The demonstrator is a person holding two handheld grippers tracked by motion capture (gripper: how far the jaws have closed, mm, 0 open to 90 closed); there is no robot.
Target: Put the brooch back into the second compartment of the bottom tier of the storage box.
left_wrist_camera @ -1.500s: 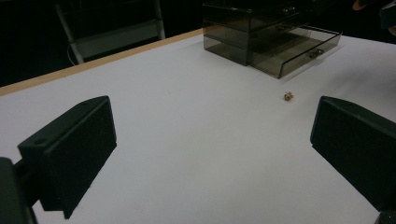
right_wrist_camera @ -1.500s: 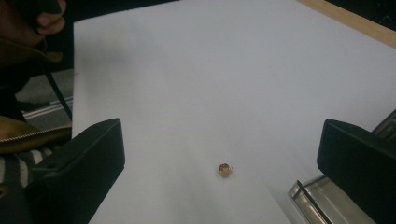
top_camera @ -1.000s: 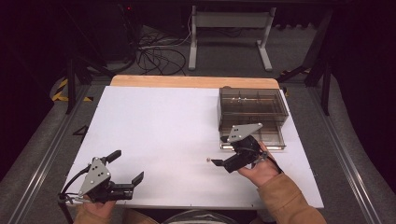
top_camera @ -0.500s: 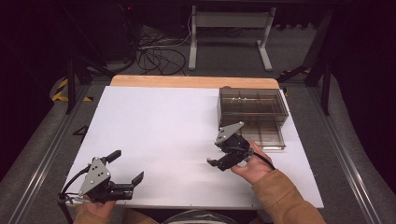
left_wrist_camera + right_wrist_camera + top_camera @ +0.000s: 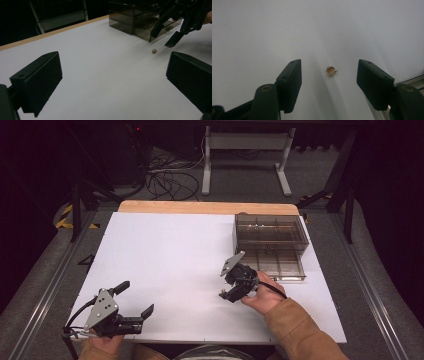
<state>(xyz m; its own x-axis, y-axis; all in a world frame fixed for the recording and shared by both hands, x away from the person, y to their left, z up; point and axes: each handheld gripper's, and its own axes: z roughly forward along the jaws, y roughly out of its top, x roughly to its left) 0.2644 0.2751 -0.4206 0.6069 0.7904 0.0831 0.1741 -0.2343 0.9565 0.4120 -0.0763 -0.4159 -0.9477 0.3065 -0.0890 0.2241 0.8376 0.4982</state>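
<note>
Right hand-held gripper (image 5: 329, 82) angled down — jaws closing, straddling gold piece (image 5: 331, 70).

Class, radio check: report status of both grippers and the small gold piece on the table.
Right gripper open, jaws just been closing, straddling small gold piece, no contact. Left gripper open, idle, holding nothing. Drawer box beyond; path unobstructed.

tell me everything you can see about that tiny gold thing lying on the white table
The tiny gold piece looks like shiny metal, knobbly, with small prongs; too small to identify. It lies loose on the white table, in front of the smoky drawer box. The right gripper straddles it, jaws apart, not touching.
</note>
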